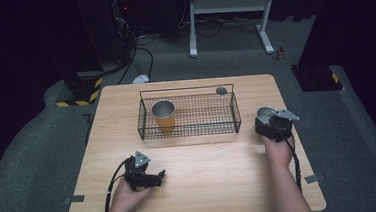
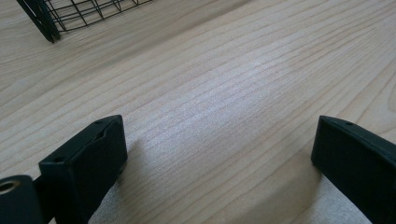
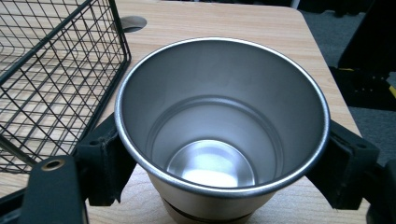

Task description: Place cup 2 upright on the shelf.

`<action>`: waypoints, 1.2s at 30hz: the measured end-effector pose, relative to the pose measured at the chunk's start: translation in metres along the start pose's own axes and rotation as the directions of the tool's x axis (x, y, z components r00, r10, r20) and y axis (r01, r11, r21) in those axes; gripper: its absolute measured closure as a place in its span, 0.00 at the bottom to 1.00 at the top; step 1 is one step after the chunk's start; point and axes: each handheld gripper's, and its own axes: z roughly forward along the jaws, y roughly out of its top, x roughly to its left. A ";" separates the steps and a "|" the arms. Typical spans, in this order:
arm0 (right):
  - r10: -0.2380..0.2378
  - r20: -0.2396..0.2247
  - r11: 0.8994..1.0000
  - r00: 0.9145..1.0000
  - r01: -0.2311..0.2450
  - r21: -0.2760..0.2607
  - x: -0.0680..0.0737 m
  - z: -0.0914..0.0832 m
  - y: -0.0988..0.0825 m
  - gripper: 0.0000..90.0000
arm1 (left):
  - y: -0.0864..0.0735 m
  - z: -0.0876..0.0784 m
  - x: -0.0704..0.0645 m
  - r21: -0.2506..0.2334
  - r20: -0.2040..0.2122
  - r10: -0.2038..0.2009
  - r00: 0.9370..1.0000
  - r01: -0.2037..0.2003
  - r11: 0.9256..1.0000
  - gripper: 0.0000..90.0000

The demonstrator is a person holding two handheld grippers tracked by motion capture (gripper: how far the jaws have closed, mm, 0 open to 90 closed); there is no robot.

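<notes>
Right gripper clamps a steel cup, shiny and empty inside, upright on the table at three o'clock of the wire basket. Left gripper rests spread wide, holding nothing.

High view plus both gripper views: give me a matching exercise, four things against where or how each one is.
Things:
1 orange cup
2 steel cup
3 left gripper
4 wire basket

States:
A between the right gripper's jaws
B stands on the table's far half
C upright inside the basket
D jaws apart over bare wood

Pairs: 1-C, 2-A, 3-D, 4-B
</notes>
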 end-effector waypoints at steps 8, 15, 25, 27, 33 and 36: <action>-0.024 0.009 1.000 1.000 0.024 0.015 0.001 -0.004 0.000 0.21 | 0.000 0.000 0.000 0.000 0.000 0.000 1.000 0.000 1.000 0.04; -0.046 -0.004 0.999 0.999 0.046 0.011 0.005 -0.012 0.003 0.21 | 0.000 0.000 0.000 0.000 0.001 0.001 1.000 -0.001 1.000 0.04; -0.043 -0.021 0.999 0.999 0.042 -0.005 0.013 -0.022 0.005 0.21 | 0.000 0.000 0.000 0.000 0.001 0.001 1.000 -0.001 1.000 0.04; -0.044 -0.026 0.999 0.999 0.044 -0.012 0.015 -0.025 0.006 0.21 | 0.000 0.000 0.000 0.000 0.002 0.001 1.000 -0.001 1.000 0.04; -0.050 -0.031 0.998 0.998 0.049 -0.027 0.021 -0.035 0.005 0.21 | 0.000 0.000 0.000 0.000 0.002 0.001 1.000 -0.001 1.000 0.04; -0.056 -0.038 0.998 0.998 0.055 -0.034 0.025 -0.040 0.004 0.21 | 0.000 0.000 0.000 0.000 0.001 0.001 1.000 -0.001 1.000 0.04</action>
